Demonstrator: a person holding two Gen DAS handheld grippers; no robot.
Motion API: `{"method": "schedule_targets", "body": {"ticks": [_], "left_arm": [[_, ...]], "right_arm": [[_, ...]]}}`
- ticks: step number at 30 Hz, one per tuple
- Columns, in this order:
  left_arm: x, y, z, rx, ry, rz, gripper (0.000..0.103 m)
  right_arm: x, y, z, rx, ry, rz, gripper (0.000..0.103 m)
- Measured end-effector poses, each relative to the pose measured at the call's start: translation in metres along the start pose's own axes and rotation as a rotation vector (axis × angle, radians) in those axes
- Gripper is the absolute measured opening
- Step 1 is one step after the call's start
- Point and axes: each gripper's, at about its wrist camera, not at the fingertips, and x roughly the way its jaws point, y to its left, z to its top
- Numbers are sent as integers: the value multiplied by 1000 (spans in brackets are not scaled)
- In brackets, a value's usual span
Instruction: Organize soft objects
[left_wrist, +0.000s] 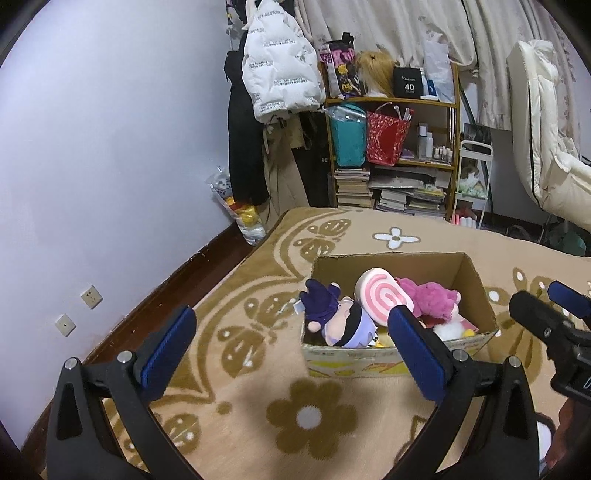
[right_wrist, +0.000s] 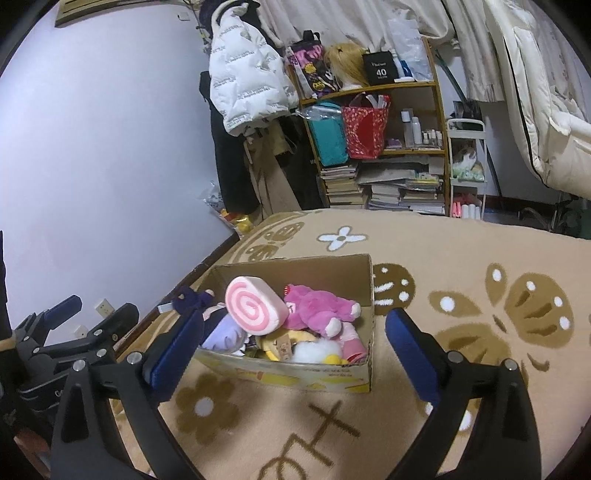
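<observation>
Sitting a little right of centre in the left wrist view, a cardboard box (left_wrist: 391, 354) rests on a beige blanket (left_wrist: 258, 406) patterned with brown flowers and butterflies. Its flaps are open and it is filled with soft toys. A round pink-and-white swirl cushion (left_wrist: 382, 295) stands at the middle, leaning on the pile. To its left lies a doll with purple hair (left_wrist: 347, 325), a dark blue plush part (left_wrist: 321, 299) sticking up over the box's left wall. To the right of the cushion lies a pink plush bear (left_wrist: 432, 299), and a white fluffy toy (left_wrist: 450, 328) sits at the lower right corner of the box.

The left gripper (left_wrist: 291, 332) fills the bottom of that frame with its 2 blue-padded fingers (left_wrist: 170, 343) spread wide and nothing between them; the right pad overlaps the box's near edge in the picture. The right gripper (left_wrist: 539, 306) shows at the right edge of the same view.

In the right wrist view the right gripper (right_wrist: 295, 343) also stands wide and holds nothing, the box (right_wrist: 295, 373) showing between its fingers. The left gripper (right_wrist: 92, 314) appears at the lower left.

Behind the blanket, in the upper centre, a wooden shelf (left_wrist: 395, 101) holds bags, bottles and stacked books, with a white puffer jacket (left_wrist: 280, 74) hanging to its left.
</observation>
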Motion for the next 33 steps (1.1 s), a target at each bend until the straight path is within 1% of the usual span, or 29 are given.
{"method": "schedule_targets", "body": {"ticks": [3, 9, 12, 15, 19, 25, 33], "left_arm": [[-16, 4, -3, 5, -15, 7, 103], [-40, 6, -12, 28, -20, 12, 103], [-48, 7, -20, 26, -14, 14, 103], [-53, 9, -30, 27, -2, 8, 103], [-52, 9, -38, 37, 14, 27, 103], [-39, 11, -49, 18, 56, 10, 103], [-26, 2, -54, 59, 77, 17, 103]], "right_arm": [[-12, 5, -5, -21, -9, -2, 103], [-30, 10, -15, -38, -29, -16, 103], [-38, 12, -20, -38, -31, -6, 103], [-44, 13, -25, -45, -33, -19, 103], [-47, 13, -32, -49, -31, -24, 103], [-44, 8, -43, -45, -30, -40, 103], [-31, 2, -52, -26, 3, -46, 103]]}}
